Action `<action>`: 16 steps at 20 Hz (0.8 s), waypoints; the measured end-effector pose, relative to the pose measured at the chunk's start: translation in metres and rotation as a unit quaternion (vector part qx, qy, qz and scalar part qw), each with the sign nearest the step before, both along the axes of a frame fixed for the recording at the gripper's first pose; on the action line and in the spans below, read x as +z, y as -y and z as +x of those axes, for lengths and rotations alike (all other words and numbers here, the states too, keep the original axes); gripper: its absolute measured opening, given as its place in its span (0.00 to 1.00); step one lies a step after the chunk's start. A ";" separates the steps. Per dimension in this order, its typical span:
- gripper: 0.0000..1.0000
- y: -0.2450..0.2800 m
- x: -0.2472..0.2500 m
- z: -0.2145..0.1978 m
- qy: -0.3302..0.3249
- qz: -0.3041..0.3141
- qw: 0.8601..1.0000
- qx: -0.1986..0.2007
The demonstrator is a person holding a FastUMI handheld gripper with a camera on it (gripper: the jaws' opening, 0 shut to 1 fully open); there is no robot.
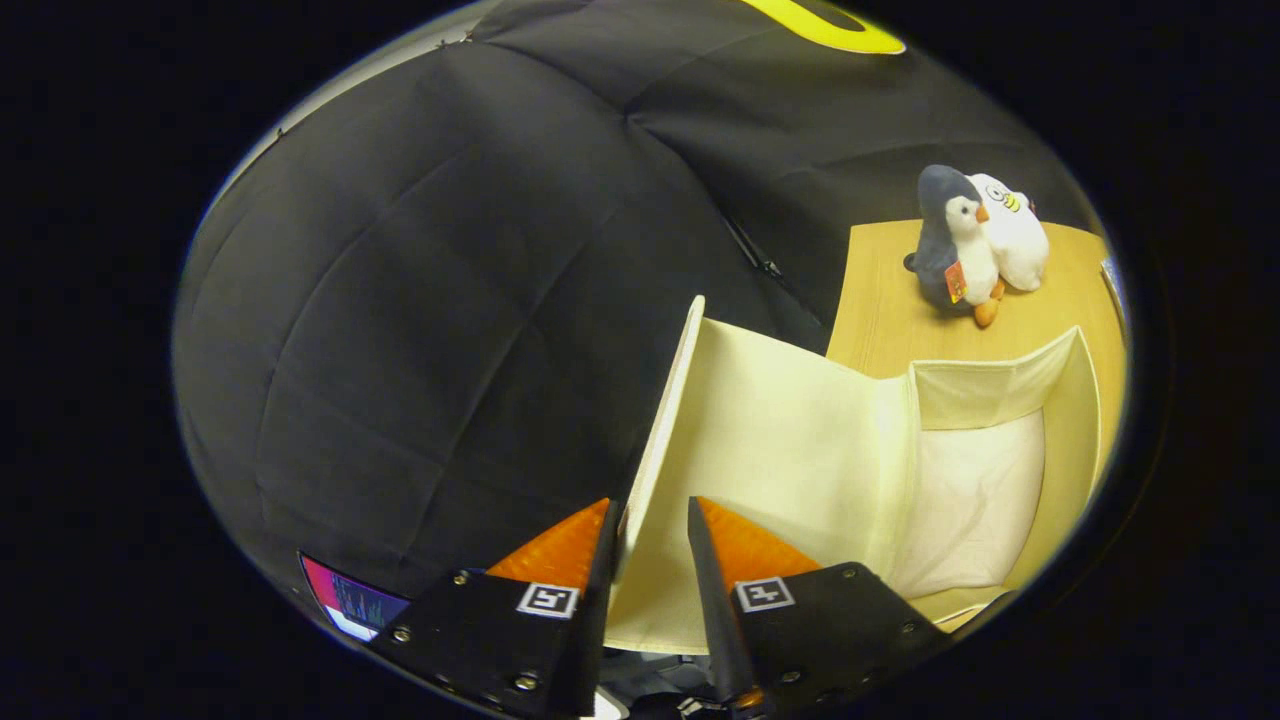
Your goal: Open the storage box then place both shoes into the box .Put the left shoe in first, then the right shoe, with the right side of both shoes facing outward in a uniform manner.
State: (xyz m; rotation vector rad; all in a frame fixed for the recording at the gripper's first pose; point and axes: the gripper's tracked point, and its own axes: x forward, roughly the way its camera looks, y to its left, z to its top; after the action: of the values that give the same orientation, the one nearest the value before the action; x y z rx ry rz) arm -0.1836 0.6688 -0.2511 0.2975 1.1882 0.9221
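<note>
Your gripper (650, 520) stands partly open with the raised lid (760, 440) of the box (1075, 400) between its fingers; whether both press is unclear. Swing the lid fully back before releasing.

storage box (800, 440) near wall cut off behind gripper (650, 520) jaws, white plush (1015, 240) half hidden behind penguin (955, 250)
</note>
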 end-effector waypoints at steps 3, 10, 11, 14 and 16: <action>0.59 0.004 -0.006 0.000 0.007 -0.008 1.000 0.016; 0.96 0.040 0.011 0.045 0.038 0.019 0.999 0.000; 0.96 0.054 0.018 0.050 0.045 0.017 0.999 -0.010; 0.96 0.108 0.026 0.082 0.073 -0.004 0.996 -0.057; 0.96 0.152 0.024 0.111 0.090 -0.022 0.991 -0.092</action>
State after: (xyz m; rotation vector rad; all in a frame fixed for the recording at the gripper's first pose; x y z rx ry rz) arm -0.0725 0.5171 -0.2269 0.2789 0.9958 0.7445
